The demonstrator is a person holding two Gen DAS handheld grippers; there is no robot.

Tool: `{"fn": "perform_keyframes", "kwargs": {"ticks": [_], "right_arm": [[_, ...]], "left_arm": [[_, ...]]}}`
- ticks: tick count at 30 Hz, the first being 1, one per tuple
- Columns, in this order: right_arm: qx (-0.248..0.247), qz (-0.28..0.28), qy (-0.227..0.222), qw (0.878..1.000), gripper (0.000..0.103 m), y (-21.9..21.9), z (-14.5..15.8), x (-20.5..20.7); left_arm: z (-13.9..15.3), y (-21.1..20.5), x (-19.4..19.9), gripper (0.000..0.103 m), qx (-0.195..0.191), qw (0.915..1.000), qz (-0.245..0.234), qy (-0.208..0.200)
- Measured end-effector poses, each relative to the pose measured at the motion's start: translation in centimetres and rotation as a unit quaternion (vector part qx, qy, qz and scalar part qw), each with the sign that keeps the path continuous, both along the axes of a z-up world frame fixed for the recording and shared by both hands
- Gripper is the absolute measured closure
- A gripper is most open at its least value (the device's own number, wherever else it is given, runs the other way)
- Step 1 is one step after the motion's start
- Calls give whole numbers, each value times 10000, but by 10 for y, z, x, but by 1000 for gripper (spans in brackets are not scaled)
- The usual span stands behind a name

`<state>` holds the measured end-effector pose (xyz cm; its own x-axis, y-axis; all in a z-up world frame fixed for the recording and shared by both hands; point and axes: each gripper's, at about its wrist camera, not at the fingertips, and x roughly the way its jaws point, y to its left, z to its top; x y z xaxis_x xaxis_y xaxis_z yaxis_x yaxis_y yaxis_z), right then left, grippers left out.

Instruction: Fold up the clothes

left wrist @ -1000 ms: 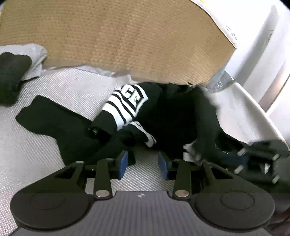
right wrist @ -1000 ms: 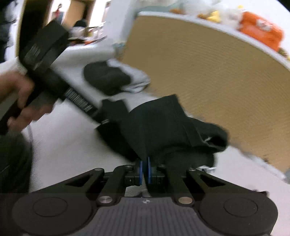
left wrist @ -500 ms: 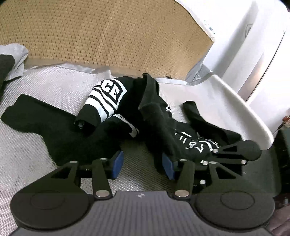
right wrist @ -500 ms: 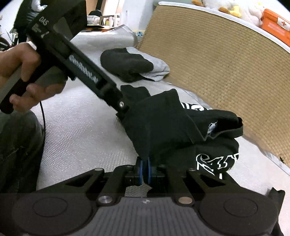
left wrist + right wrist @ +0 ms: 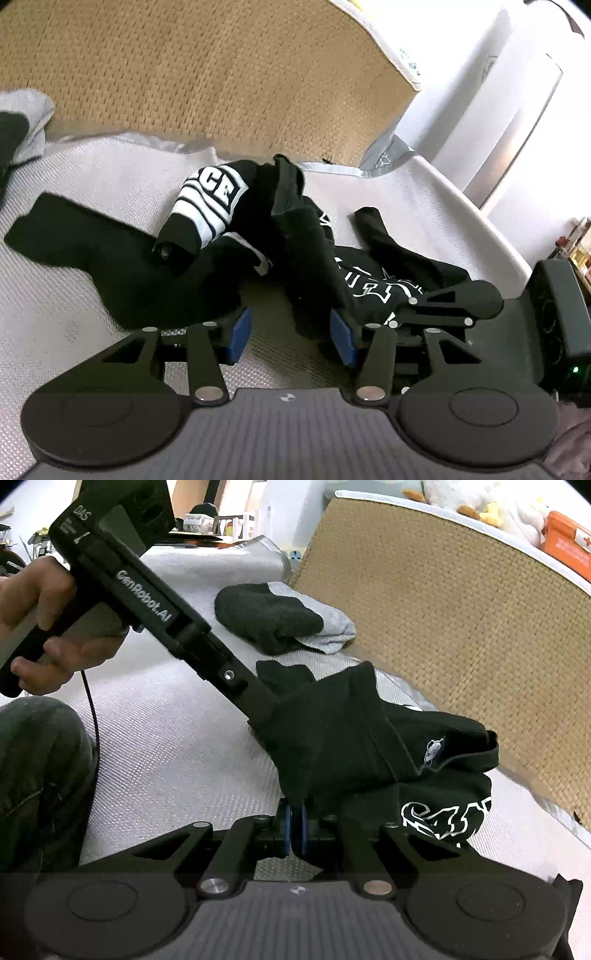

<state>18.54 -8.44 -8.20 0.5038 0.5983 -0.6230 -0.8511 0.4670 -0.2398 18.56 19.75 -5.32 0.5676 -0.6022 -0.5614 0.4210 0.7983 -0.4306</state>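
Left wrist view shows the black sweatshirt (image 5: 295,251) crumpled in the middle of the pale quilted mattress (image 5: 96,325), just in front of the woven headboard (image 5: 207,74). One sleeve with white stripes and the letters "CE" is bunched on top, and another dark flap trails off to the left. Nothing about it looks folded yet; I would say the job is at its start, with the garment yet to be spread flat, the sleeves brought in and the body doubled over.

The left gripper (image 5: 291,334) has its blue pads apart; they have just been opening, and dark cloth lies by the right-hand pad without being pinched. In the right wrist view the right gripper (image 5: 295,829) has its jaws together, clamped on an edge of the sweatshirt (image 5: 343,738), which tents up from the pads. A hand (image 5: 44,627) at the far left holds the other tool's handle.

A second heap, a dark and grey garment (image 5: 280,620), sits further back by the headboard; whether it is folded or merely dumped I cannot tell. The sweatshirt's collar and hem are lost in the folds, its white print is only partly readable, and the left gripper's tips are hidden behind the cloth in the right wrist view.
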Motion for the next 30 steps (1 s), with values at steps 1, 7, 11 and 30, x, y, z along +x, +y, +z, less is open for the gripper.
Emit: {"fn": "perform_keyframes", "kwargs": {"ticks": [1,7,11,30], "right_arm": [[-6,18,-15,10000,96,0,0,0],[-48,159,-49,9998,97,7,-3,-7],[-97,351,-136,9992,97,13,-2,-19],[-805,469,-1293,9872,46,-33,36,-8]], "left_arm": [[2,-1,-3,50,-35,9999,-118,-42],[-16,-16,0,47,560,9981,163,214],[-31,-22,14,47,440,9966,425,548],[-47,-35,44,96,343,9887,1105,950]]}}
